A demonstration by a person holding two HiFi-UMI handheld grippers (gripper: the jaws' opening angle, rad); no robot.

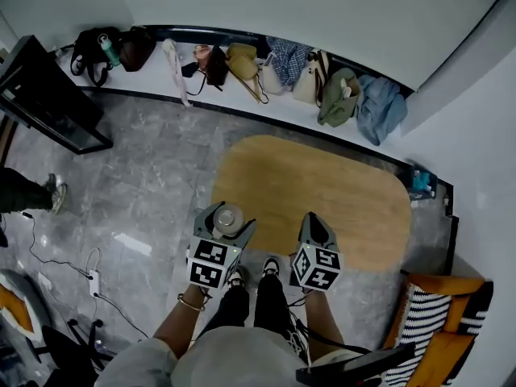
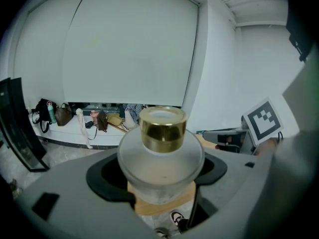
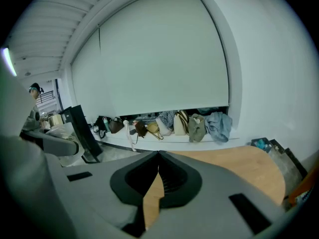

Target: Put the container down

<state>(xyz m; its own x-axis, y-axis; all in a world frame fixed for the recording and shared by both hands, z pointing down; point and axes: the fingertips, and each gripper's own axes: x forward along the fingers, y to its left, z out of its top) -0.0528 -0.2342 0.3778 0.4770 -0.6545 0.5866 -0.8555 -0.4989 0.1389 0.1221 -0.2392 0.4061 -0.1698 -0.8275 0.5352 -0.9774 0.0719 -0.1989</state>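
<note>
A frosted glass container (image 2: 160, 171) with a gold cap (image 2: 162, 128) sits upright between the jaws of my left gripper (image 2: 159, 176), which is shut on it. In the head view the container (image 1: 226, 218) hangs at the near left edge of the wooden table (image 1: 322, 192), held in the left gripper (image 1: 223, 226). My right gripper (image 1: 313, 230) is over the table's near edge, to the right of the left one. Its jaws meet at the tips, shut with nothing held (image 3: 158, 156).
A white ledge (image 1: 242, 87) along the far wall carries several bags and a blue garment (image 1: 379, 107). A dark stand (image 1: 44, 95) is at the far left. A striped chair (image 1: 439, 321) stands near right. Cables lie on the grey floor (image 1: 64, 272).
</note>
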